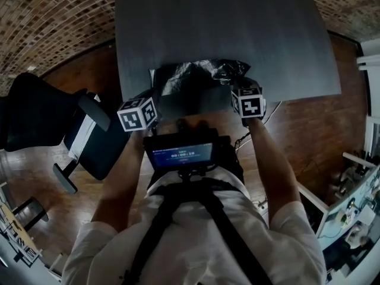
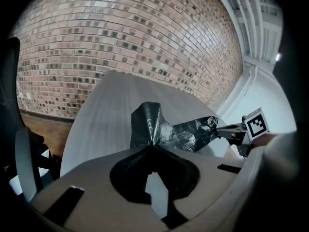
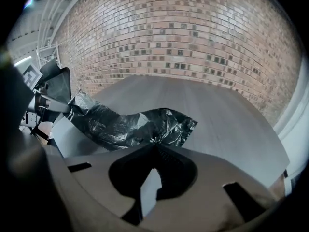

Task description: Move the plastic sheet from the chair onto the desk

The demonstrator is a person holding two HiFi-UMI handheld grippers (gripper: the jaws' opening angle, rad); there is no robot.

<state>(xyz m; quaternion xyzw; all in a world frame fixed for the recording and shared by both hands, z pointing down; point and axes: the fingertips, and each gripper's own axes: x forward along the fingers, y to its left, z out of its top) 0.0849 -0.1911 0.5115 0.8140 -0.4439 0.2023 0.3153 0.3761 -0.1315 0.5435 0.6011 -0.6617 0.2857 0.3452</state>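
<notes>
Black plastic, crinkled and glossy, the sheet hangs stretched between the two grippers over the near edge of the grey desk. The left gripper has its jaws closed on the sheet's left end. In the left gripper view the film bunches into a sharp pleat right where the jaws meet, then fans upward and to the right. The right gripper is clamped on the opposite end, and in its own view the plastic gathers at the meeting point of the jaws and trails off to the left. Each gripper shows in the other's view, at the far end of the span.

Between the two grips the sheet sags in loose folds. In the head view it covers a band of the desk's near part, midway along the front edge, with both grippers just at that edge. Whether the underside of the sheet rests on the desk or hovers just above it cannot be told. The rest of the desk stretches away bare toward a brick wall.

The chair, dark with pale armrests, stands on the wooden floor to the left of the desk, well apart from the sheet. Both of the person's arms reach forward, one to each gripper, with the marker cubes facing up toward the head camera.
</notes>
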